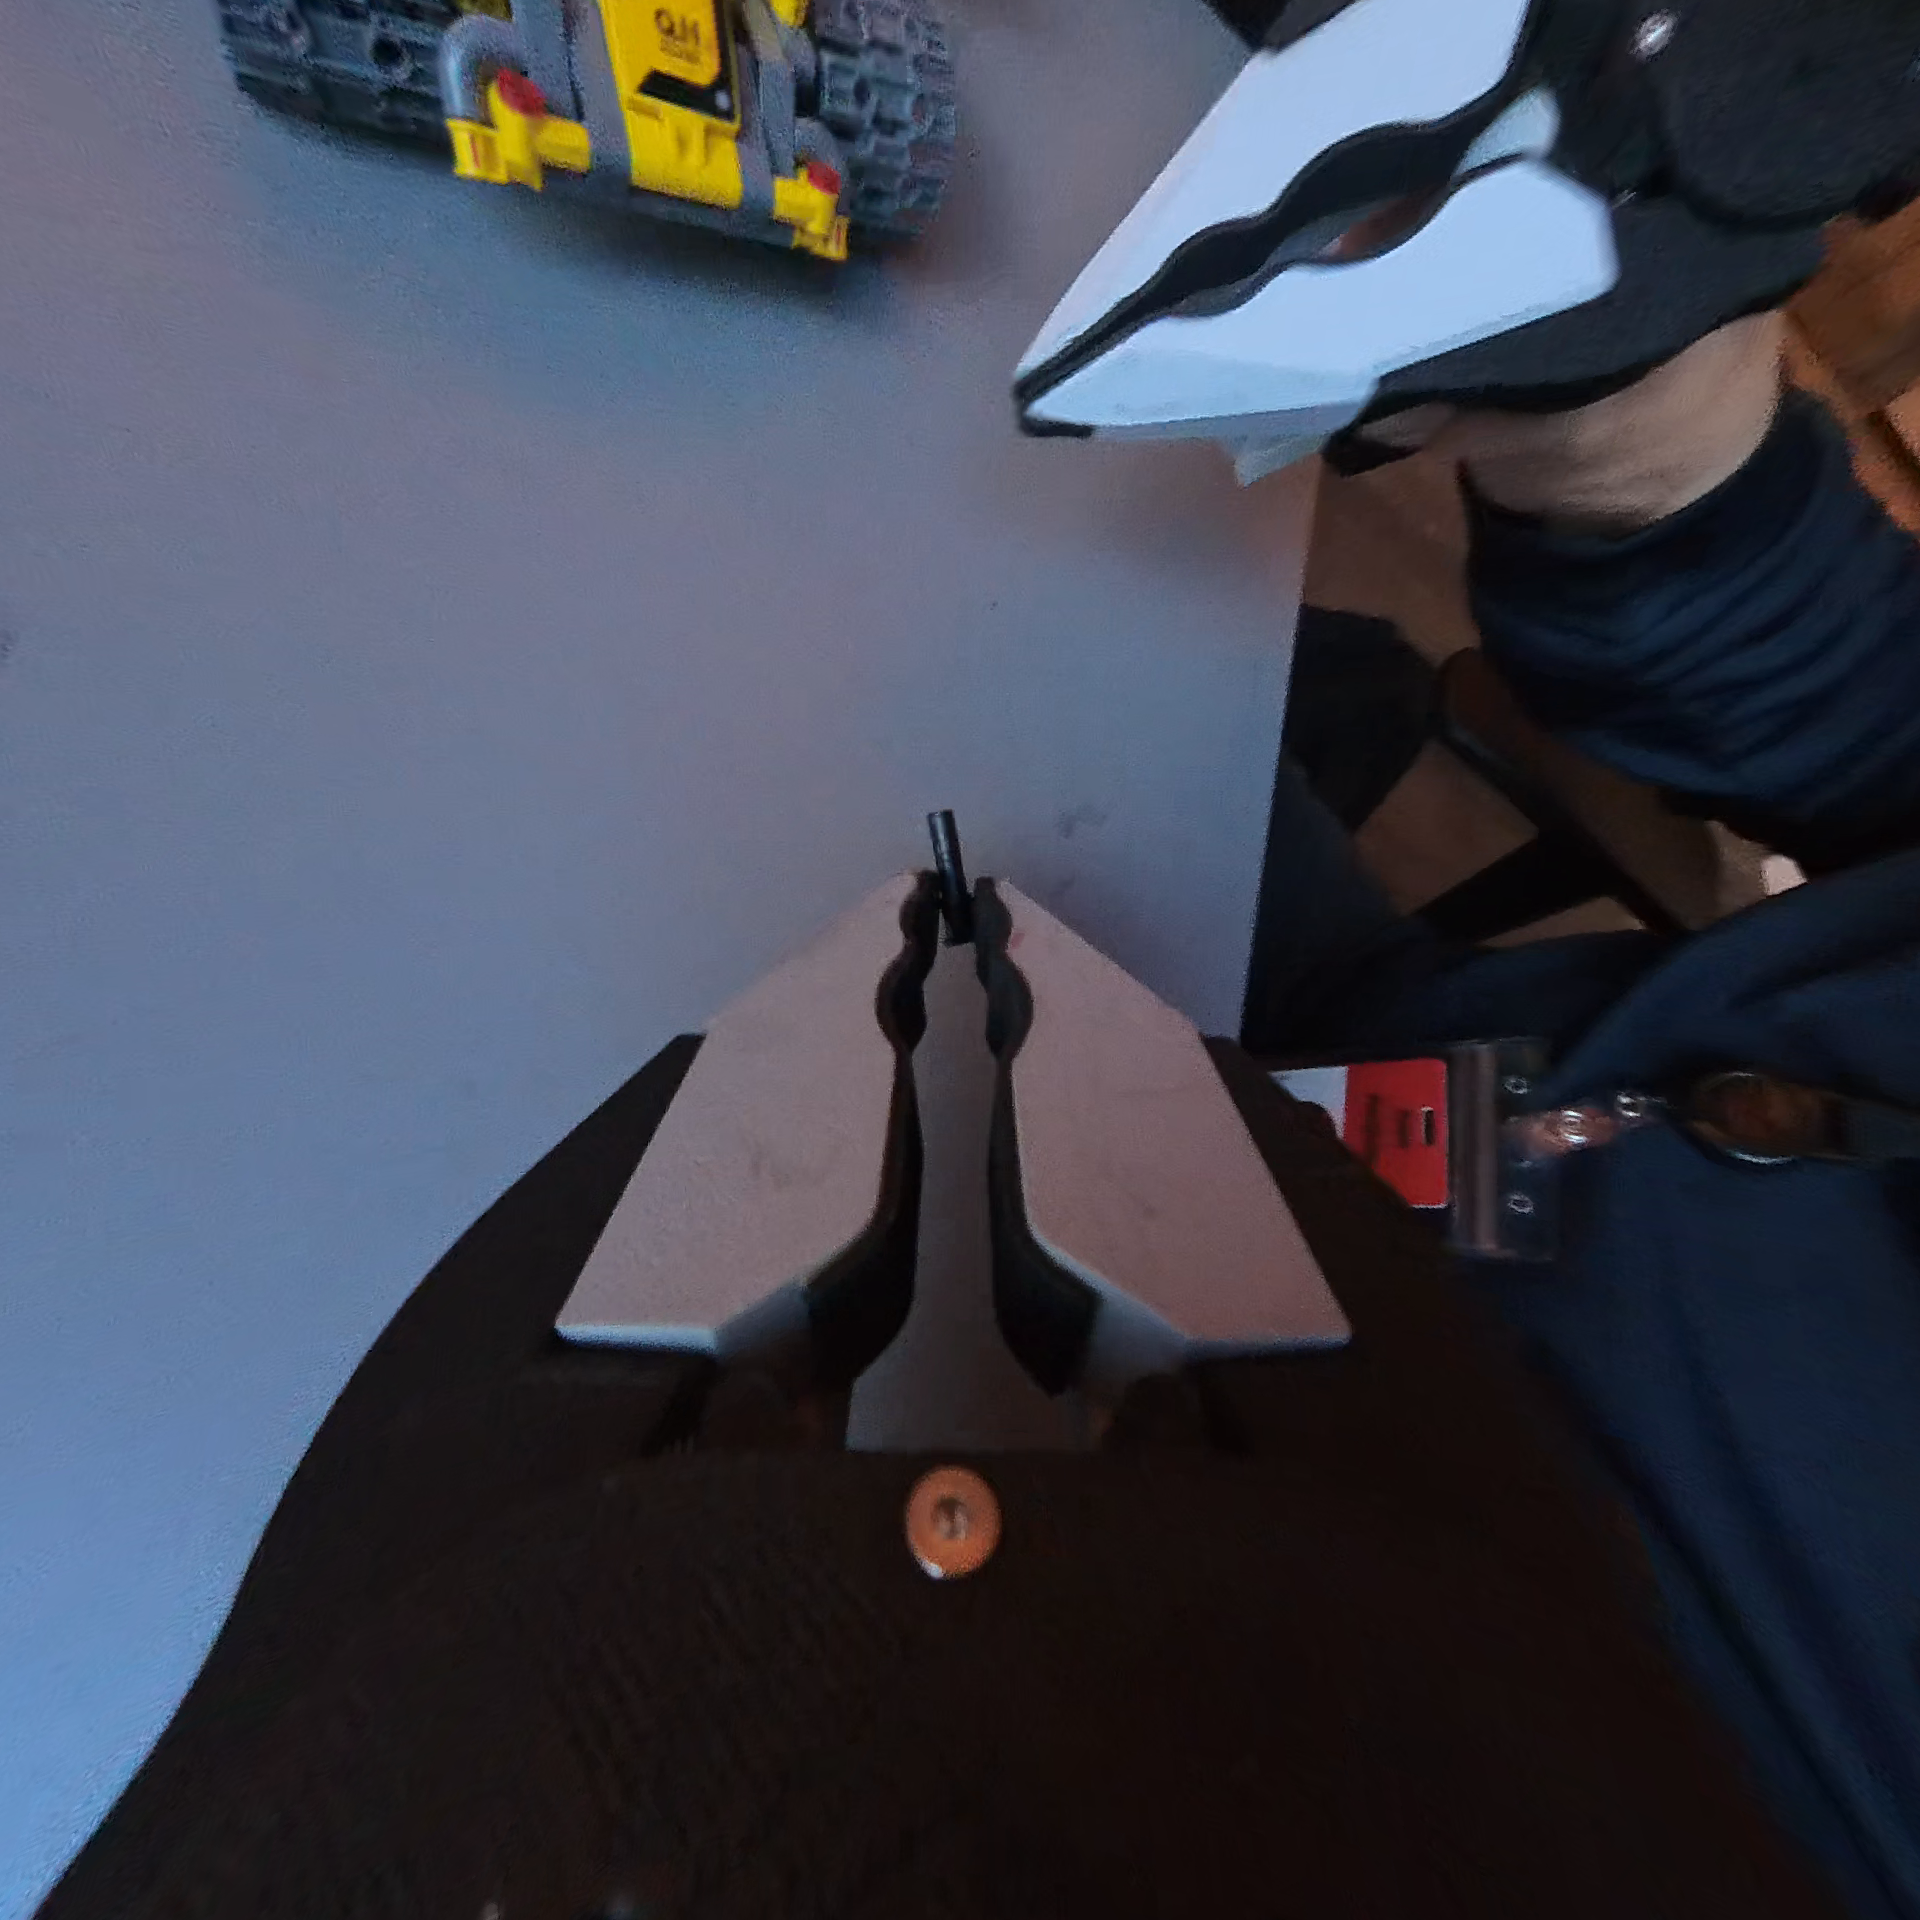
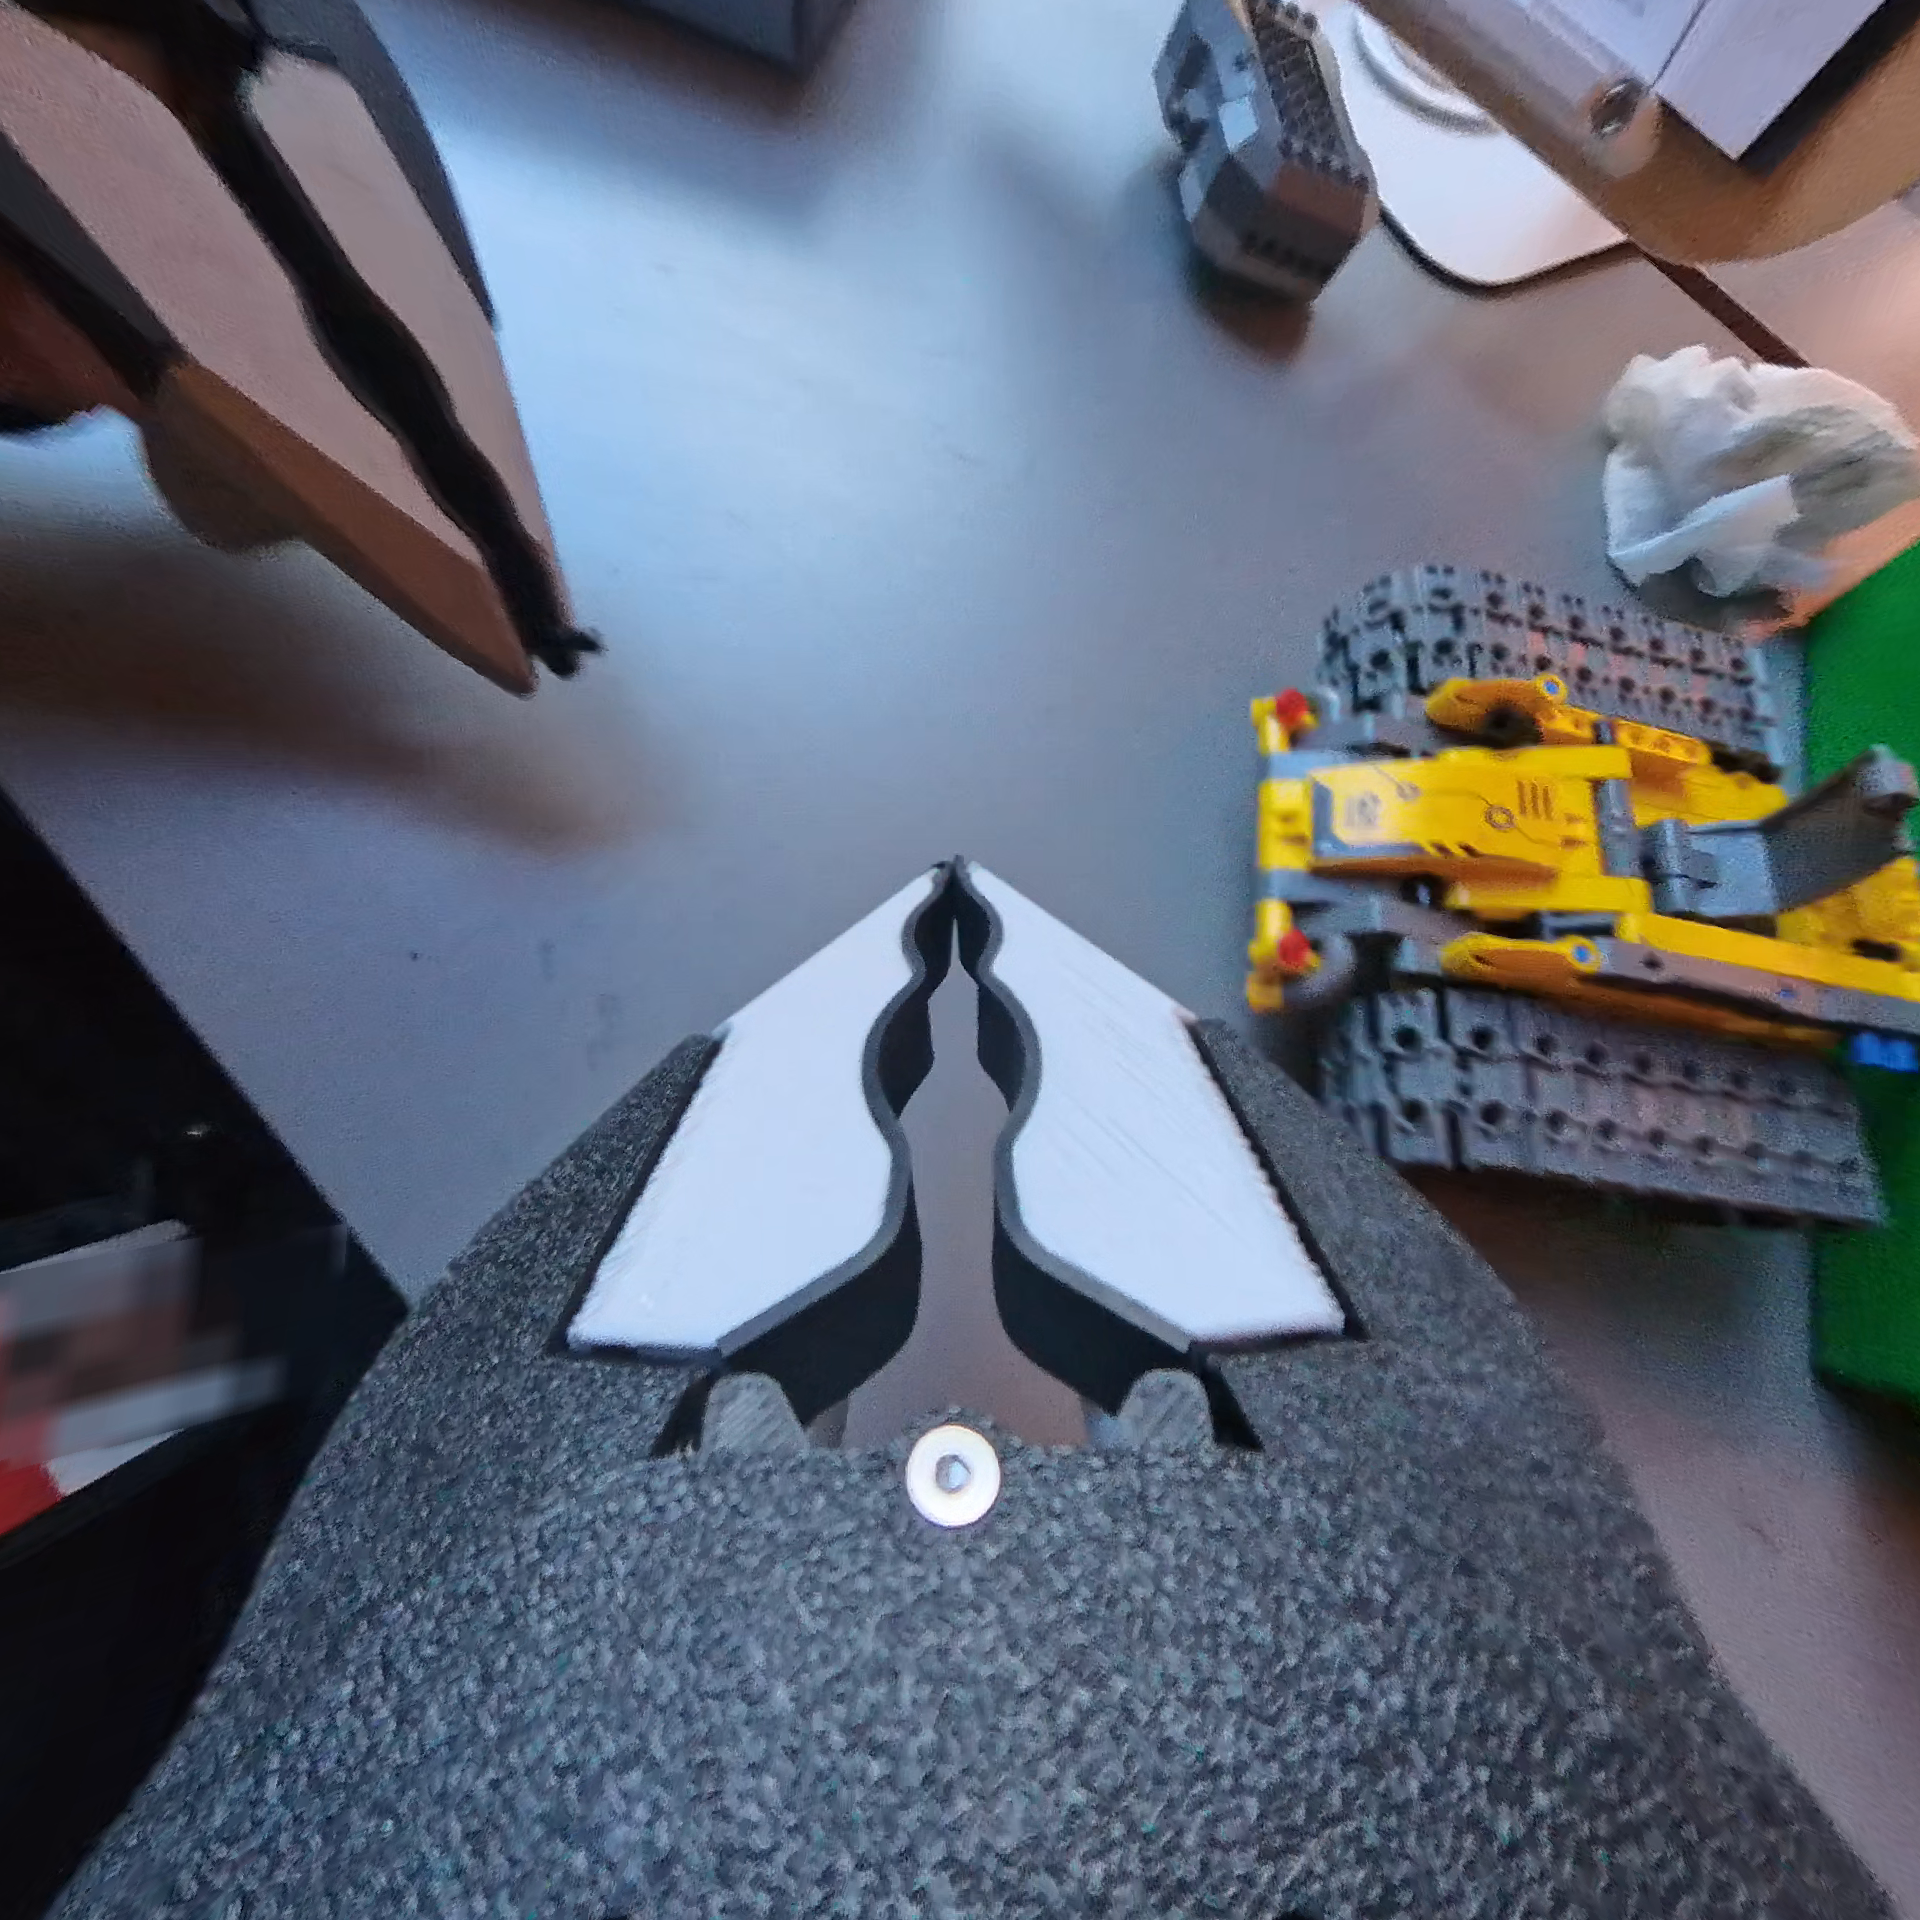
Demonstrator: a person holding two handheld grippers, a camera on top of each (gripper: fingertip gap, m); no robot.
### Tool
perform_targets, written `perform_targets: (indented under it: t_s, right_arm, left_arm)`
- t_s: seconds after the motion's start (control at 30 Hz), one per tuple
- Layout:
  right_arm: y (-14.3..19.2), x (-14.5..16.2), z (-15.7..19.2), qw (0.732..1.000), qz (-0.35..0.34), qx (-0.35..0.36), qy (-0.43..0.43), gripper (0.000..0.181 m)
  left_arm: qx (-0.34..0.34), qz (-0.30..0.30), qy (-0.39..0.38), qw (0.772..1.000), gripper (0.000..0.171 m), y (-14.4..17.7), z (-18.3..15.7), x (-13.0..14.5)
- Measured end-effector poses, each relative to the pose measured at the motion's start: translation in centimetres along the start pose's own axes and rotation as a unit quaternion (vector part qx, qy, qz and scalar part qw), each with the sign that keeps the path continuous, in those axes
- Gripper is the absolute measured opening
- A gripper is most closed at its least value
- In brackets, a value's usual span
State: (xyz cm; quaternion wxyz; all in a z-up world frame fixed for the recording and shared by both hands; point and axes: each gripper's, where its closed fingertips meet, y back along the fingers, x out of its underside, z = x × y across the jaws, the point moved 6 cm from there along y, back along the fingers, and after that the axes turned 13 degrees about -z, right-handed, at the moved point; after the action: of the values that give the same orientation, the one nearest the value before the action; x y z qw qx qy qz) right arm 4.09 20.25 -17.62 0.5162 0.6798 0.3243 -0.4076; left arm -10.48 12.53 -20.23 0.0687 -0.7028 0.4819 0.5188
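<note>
Grey bench under both tools. Your left gripper: jaws nearly closed, pinching small black plastic pin at tips; light, stiff, slippery, hold mid-shaft. Your right gripper: jaws closed, empty. Farther off: yellow-grey brick-built tracked vehicle, crumpled white tissue.

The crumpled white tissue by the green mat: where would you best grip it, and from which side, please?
Probably pinch the crumpled white tissue at its raised middle, coming from above: it is a soft, bunched heap on the table, with the green mat close beside it.

light: dim, bluish — soft shadows | blur: slight motion smear | edges: wide-angle bending
</note>
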Motion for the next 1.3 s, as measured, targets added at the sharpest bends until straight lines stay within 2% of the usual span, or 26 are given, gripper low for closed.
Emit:
perform_targets:
  t_s: [0.13,0.23,0.3,0.37,0.53,0.63,0.73,0.8,0.87,0.97,1.13,1.23,1.3]
  right_arm:
    - [2.4,-0.9,-0.8,0.995,-0.067,-0.033,-0.071,0.0]
    - [4.9,0.1,-3.4,0.994,-0.076,0.019,-0.073,0.001]
    - [6.4,1.5,-5.9,0.992,-0.076,0.069,-0.075,0.008]
    - [7.2,2.7,-8.0,0.989,-0.075,0.076,-0.106,0.015]
    - [7.6,3.8,-12.3,0.98,-0.098,0.076,-0.157,0.042]
    - [5.7,4.7,-12.9,0.969,-0.073,0.05,-0.23,0.05]
    - [3.0,6.0,-11.8,0.955,-0.037,0.015,-0.295,0.044]
    - [1.9,5.8,-10.6,0.952,-0.051,-0.011,-0.301,0.011]
    - [0.9,5.2,-9.1,0.954,-0.06,-0.035,-0.292,0.007]
    - [-0.8,3.9,-5.4,0.95,-0.058,-0.113,-0.286,0.002]
    - [-3.2,1.7,2.0,0.947,-0.026,-0.243,-0.209,0.0]
    - [-2.5,0.6,4.3,0.955,-0.04,-0.259,-0.141,0.009]
    - [-1.9,-0.6,5.5,0.945,-0.071,-0.282,-0.15,0.018]
  left_arm:
    - [-0.005,0.009,-0.024,1.0,0.004,-0.7,0.1,0.6]
    - [-0.02,0.025,-0.035,0.999,0.004,-1.1,0.6,1.4]
    - [-0.014,0.024,-0.03,0.999,0.004,-1.3,0.7,1.7]
    - [-0.006,0.029,-0.018,0.999,0.007,-1.4,0.7,2.0]
    - [0.01,0.034,-0.008,0.999,0.008,-1.4,0.6,2.2]
    - [0.016,0.031,0.007,0.999,0.008,-1.3,0.7,2.1]
    - [0.019,0.028,0.017,0.999,0.006,-1.3,0.8,2.1]
    - [0.018,0.027,0.018,0.999,0.005,-1.2,0.8,2.1]
    - [0.016,0.025,0.009,1.0,0.005,-1.2,0.6,2.1]
    - [0.012,-0.001,-0.015,1.0,0.005,-0.7,0.3,1.7]
    - [0.027,-0.101,-0.041,0.994,0.004,1.2,-0.2,0.3]
    - [0.044,-0.129,-0.085,0.987,0.004,2.1,-1.0,0.2]
    - [0.037,-0.139,-0.137,0.98,0.004,2.3,-1.6,0.1]
